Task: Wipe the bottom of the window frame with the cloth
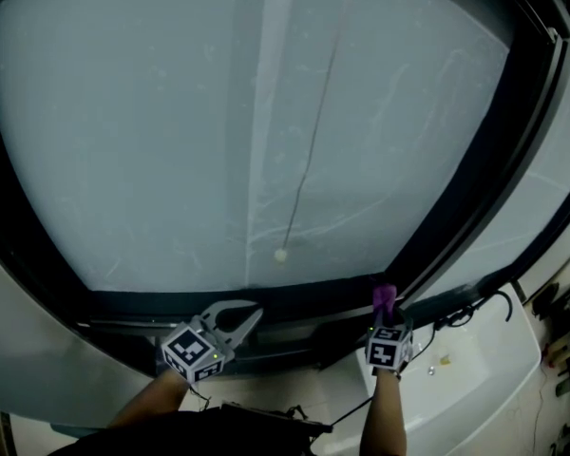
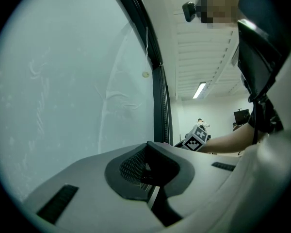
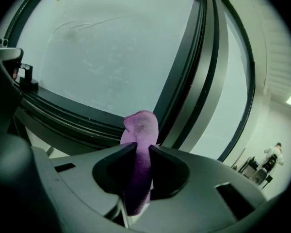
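Observation:
A purple cloth sticks up out of my right gripper, whose jaws are shut on it. Its tip is at the corner where the dark bottom window frame meets the dark upright post; I cannot tell whether it touches. In the right gripper view the bottom frame runs off to the left of the cloth. My left gripper is held in front of the bottom frame's middle, left of the right one. Its jaws look shut with nothing between them.
A blind cord ending in a small bead hangs in front of the frosted pane. Below the frame lies a white sill with a black cable on it. Dark tools lie at the far right.

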`<action>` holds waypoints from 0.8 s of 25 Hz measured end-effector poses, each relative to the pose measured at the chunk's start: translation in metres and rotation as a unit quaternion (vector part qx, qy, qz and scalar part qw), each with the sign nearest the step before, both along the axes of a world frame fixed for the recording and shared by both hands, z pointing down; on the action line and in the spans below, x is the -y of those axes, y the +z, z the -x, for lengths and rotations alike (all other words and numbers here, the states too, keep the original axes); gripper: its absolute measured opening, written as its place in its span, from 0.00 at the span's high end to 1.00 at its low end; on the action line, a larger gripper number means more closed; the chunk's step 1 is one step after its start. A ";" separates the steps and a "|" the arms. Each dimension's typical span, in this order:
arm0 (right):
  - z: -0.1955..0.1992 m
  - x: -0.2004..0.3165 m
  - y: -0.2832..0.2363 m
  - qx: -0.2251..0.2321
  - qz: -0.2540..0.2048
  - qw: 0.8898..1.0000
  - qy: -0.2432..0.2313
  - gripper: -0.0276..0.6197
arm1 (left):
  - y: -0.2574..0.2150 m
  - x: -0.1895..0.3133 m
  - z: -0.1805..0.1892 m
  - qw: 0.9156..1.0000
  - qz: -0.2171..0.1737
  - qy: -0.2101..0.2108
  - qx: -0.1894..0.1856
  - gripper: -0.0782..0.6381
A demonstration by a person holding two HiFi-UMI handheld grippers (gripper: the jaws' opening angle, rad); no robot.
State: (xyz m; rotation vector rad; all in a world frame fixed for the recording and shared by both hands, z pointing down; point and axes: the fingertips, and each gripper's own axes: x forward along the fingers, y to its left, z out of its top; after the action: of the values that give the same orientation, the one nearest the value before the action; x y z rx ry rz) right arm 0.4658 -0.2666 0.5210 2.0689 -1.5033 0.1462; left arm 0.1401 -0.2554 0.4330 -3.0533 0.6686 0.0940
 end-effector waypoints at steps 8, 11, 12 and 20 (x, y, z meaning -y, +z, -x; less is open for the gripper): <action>0.039 -0.056 -0.009 0.048 -0.053 0.997 -0.007 0.84 | 0.001 -0.002 0.002 1.000 -0.002 0.009 -0.010 0.89; 0.056 -0.083 -0.025 0.079 -0.105 0.991 -0.020 0.84 | 0.002 0.000 0.004 1.000 -0.010 0.003 -0.012 0.89; 0.062 -0.091 -0.032 0.085 -0.122 0.989 -0.021 0.84 | 0.001 0.002 0.003 1.000 -0.014 0.001 -0.016 0.89; 0.078 -0.142 -0.068 0.131 -0.218 0.967 -0.016 0.85 | -0.004 0.001 0.001 1.000 -0.018 -0.006 -0.015 0.89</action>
State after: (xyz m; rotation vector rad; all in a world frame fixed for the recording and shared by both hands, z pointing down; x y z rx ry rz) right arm 0.3876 -0.1243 0.4534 2.4416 -1.8624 0.0832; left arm 0.1394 -0.2560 0.4294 -3.0190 0.6804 0.1509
